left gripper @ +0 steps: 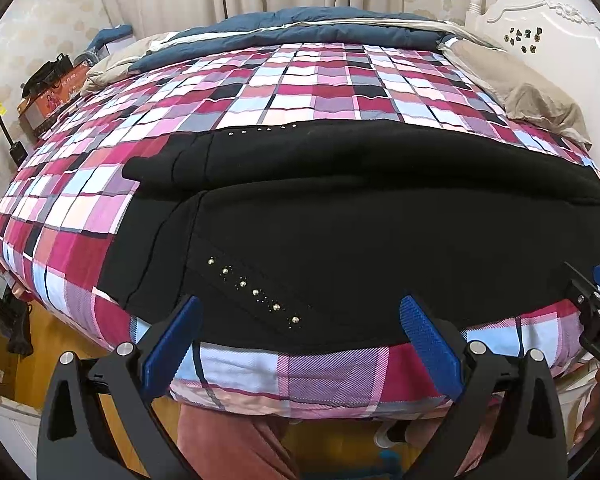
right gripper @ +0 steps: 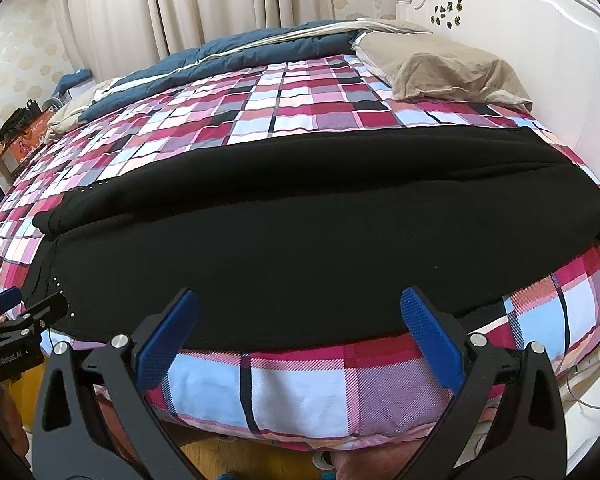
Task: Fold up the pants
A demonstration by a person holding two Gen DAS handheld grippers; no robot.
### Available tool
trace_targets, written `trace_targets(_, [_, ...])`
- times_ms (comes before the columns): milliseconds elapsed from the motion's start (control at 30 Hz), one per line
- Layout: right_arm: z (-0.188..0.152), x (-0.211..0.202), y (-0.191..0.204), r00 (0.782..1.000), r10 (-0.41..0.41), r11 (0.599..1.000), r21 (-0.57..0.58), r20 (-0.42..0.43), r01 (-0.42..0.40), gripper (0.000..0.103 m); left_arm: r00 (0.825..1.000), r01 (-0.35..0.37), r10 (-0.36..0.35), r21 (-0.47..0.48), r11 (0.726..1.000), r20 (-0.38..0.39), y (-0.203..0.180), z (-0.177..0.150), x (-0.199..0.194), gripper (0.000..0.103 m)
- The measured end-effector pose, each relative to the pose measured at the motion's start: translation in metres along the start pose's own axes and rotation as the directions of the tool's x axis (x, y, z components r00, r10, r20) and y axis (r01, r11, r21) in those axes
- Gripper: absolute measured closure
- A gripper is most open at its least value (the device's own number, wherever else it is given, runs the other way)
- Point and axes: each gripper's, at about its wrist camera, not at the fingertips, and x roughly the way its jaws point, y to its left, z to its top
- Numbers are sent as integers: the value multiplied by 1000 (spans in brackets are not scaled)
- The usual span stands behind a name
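Observation:
Black pants (left gripper: 340, 208) with rows of small metal studs lie spread across the near part of a plaid bed, waist end to the left, both legs side by side running right; they also fill the middle of the right wrist view (right gripper: 300, 232). My left gripper (left gripper: 300, 320) is open and empty, hovering at the pants' near edge by the studded pocket. My right gripper (right gripper: 300, 316) is open and empty, at the near edge of the leg. The right gripper's tip shows at the left view's right edge (left gripper: 596, 292).
The plaid bedspread (left gripper: 260, 92) covers the bed. A blue and beige duvet (left gripper: 300, 28) lies bunched at the far side, a beige pillow (right gripper: 440, 68) by the white headboard (right gripper: 520, 20). A cluttered nightstand (left gripper: 48, 88) stands far left. Wooden floor lies below.

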Motion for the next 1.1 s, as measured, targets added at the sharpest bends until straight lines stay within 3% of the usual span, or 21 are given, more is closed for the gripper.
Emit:
trace_targets(400, [-4, 4, 2, 1000, -2, 1000, -4, -12, 2, 2, 1000, 11, -11, 0, 1000, -10, 3, -1, 5, 4])
trace_targets(500, [0, 6, 5, 1000, 13, 1000, -19, -11, -13, 2, 998, 62, -62, 4, 998, -27, 8, 4, 9, 4])
trace_targets(600, [14, 7, 6, 995, 96, 994, -45, -9, -96, 2, 982, 177, -179, -27, 984, -60, 28, 19, 16, 4])
trace_targets(667, [29, 5, 4, 990, 142, 988, -69, 16, -141, 2, 975, 207, -209, -30, 978, -81, 41, 32, 24, 4])
trace_targets(867, [92, 26, -9, 934, 356, 927, -137, 36, -348, 2, 980, 193, -190, 51, 980, -56, 98, 86, 59, 4])
trace_targets(1033, [149, 83, -15, 901, 427, 872, -225, -82, -434, 2, 919, 372, -375, -44, 927, -124, 172, 145, 111, 4])
trace_targets(1100, [163, 107, -17, 873, 463, 842, -234, -151, -487, 2, 909, 393, -393, -27, 919, -140, 193, 163, 132, 4])
